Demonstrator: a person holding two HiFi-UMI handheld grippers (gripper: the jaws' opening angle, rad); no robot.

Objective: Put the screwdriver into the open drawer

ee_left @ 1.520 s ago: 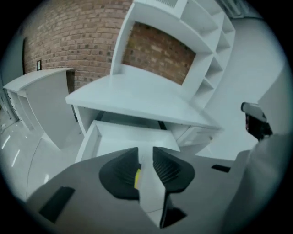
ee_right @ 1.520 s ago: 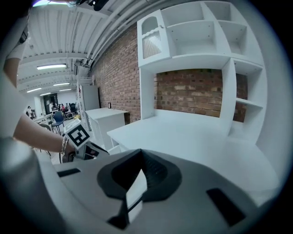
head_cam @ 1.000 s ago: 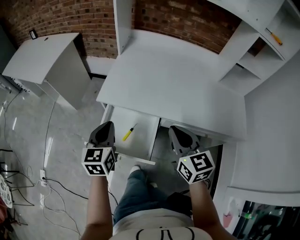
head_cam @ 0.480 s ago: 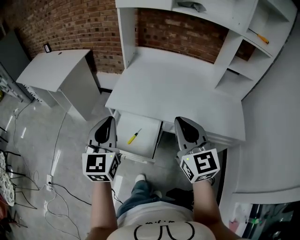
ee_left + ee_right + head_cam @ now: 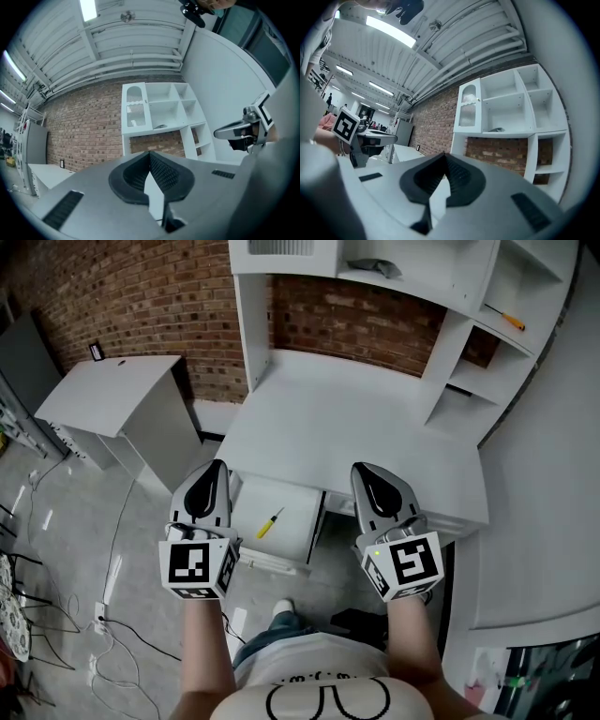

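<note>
Both tools empty. Left tool (image 5: 216,467) and right tool (image 5: 362,469) have their jaws pressed together with nothing between the pads; each tool's own view shows the ribbed faces meeting. I hold them side by side, roughly level, noses toward the white shelf unit (image 5: 455,362) and the brick wall, marker cubes toward me.

A yellow-handled screwdriver (image 5: 270,522) lies flat on the floor of the open drawer (image 5: 298,507).
- In the head view it sits below and between the two tools, nearer the left one.
- Its long axis runs diagonally, handle toward me and left, tip away and right.
- It looks clear of the drawer walls.

An orange-handled screwdriver (image 5: 504,318) lies on a shelf of the unit, up and to the right beyond the table (image 5: 347,427). It is well apart from both tools, and the right tool is the nearer.

My reading: if the yellow one is the task's thing, the job is done. If the orange one is meant, the right tool would have to reach across the table, up and rightward. Its jaws would first need opening, then setting across that slanted handle.
</note>
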